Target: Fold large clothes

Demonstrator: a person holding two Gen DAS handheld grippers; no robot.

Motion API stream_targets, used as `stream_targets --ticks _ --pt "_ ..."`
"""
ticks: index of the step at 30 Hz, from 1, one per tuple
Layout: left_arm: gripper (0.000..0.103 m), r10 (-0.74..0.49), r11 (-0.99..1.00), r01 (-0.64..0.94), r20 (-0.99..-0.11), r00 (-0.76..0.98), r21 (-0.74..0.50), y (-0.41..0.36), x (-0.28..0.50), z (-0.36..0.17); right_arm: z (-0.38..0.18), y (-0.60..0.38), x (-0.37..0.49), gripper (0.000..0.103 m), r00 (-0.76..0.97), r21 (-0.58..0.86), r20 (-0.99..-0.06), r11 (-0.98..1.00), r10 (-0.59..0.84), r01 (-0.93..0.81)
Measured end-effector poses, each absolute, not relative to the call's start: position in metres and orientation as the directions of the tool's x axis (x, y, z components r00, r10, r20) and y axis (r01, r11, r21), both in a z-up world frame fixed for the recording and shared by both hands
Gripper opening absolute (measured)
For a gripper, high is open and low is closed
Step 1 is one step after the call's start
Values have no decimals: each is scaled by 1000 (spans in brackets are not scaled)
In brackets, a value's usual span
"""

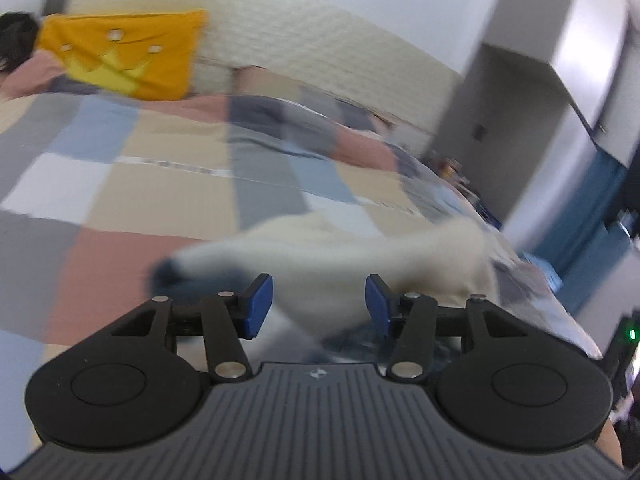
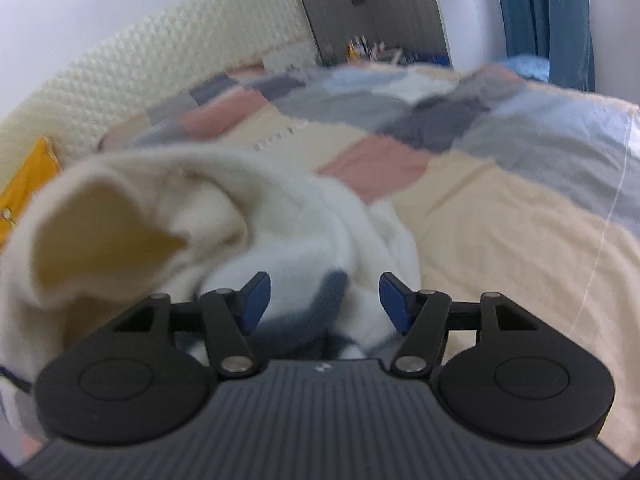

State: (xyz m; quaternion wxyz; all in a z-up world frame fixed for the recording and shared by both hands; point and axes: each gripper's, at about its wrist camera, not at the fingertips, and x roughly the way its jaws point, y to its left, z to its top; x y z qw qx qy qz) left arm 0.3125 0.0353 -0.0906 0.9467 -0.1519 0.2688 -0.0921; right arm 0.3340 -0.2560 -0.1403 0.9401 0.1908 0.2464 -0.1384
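A cream-white fleecy garment with dark blue trim lies bunched on the patchwork bedspread. In the right wrist view my right gripper stands open right over it, the cloth showing between the blue pads without being pinched. In the left wrist view the same garment stretches blurred across the bedspread, one dark cuff at its left end. My left gripper hangs open above it, nothing pressed between its pads.
A yellow cushion with a crown motif leans on the cream quilted headboard. A person's dark hair shows at the far left. Grey wall and wardrobe, blue curtains and a cluttered shelf lie past the bed.
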Motion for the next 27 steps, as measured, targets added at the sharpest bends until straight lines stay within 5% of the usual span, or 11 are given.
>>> stream_targets --ticks 8,10,21,27 --pt "61 -285 956 208 -473 834 -209 -69 340 -88 -138 -264 336 63 861 331 -496 892 -114 309" --pt "68 -267 964 230 -463 845 -137 -90 344 -87 -141 -273 337 63 854 366 -509 869 -112 332" --pt "73 56 907 110 -376 925 407 -171 378 -125 -147 -291 338 63 840 378 -518 837 -163 396" --pt "73 182 902 -38 -300 936 430 -157 402 -124 -146 -291 340 63 844 375 -511 841 -164 391"
